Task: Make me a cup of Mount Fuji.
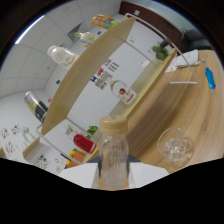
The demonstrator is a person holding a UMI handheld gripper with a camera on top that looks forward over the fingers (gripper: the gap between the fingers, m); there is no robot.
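Note:
A clear bottle (pixel 114 157) with a tan cap (pixel 114 125) stands upright between my two fingers, and my gripper (pixel 114 176) is shut on its body. Only pale parts of the fingers (pixel 82 175) show on either side of it. Just to the right of the bottle, a clear glass (pixel 176 145) holding ice cubes sits on the wooden table (pixel 200 115). The whole scene looks tilted from where the gripper is held.
Beyond the bottle runs a wooden shelf unit (pixel 95 70) with a red-labelled bottle (pixel 123 92), a red can (pixel 84 142), a white bottle (pixel 62 55) and other containers. A blue object (pixel 210 77) and a small plant (pixel 161 50) lie farther along the table.

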